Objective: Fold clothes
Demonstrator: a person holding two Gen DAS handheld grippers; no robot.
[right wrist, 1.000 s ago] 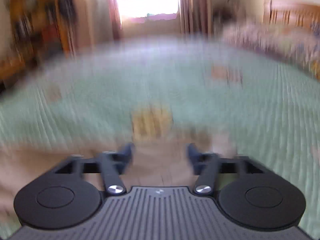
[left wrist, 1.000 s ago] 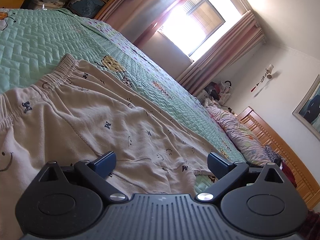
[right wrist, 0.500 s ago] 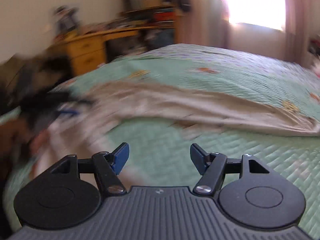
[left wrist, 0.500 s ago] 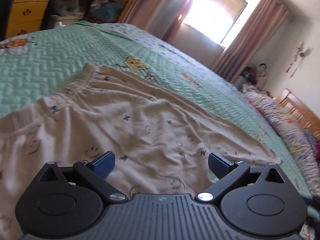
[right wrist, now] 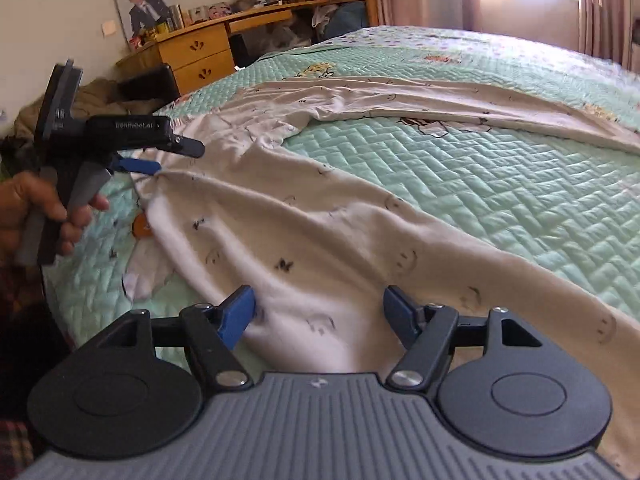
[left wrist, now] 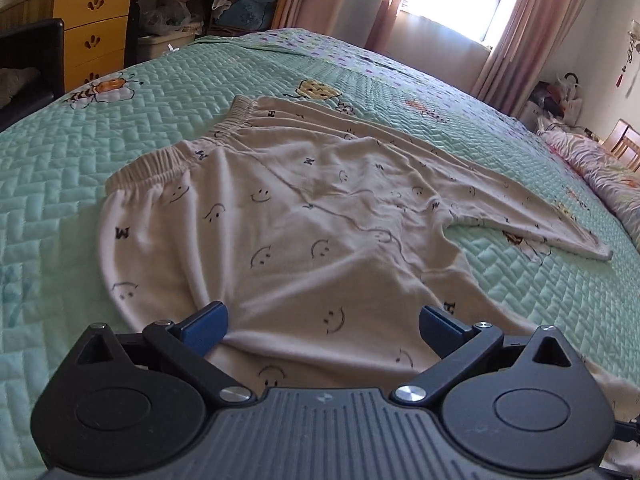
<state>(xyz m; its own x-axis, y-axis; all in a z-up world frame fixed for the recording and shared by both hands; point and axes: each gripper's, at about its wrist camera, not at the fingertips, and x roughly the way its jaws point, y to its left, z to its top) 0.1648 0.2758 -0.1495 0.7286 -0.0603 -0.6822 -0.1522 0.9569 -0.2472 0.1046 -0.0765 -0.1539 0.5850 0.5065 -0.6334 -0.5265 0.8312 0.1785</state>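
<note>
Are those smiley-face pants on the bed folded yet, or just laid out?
Laid out, not folded. The pants lie flat on the green quilt, waistband at one end and the two legs spread apart in a V.

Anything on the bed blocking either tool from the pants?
Nothing visible. The pants lie spread on the green quilt with only bare fabric ahead of the left tool and the right tool; both tools are open just above a leg.
</note>
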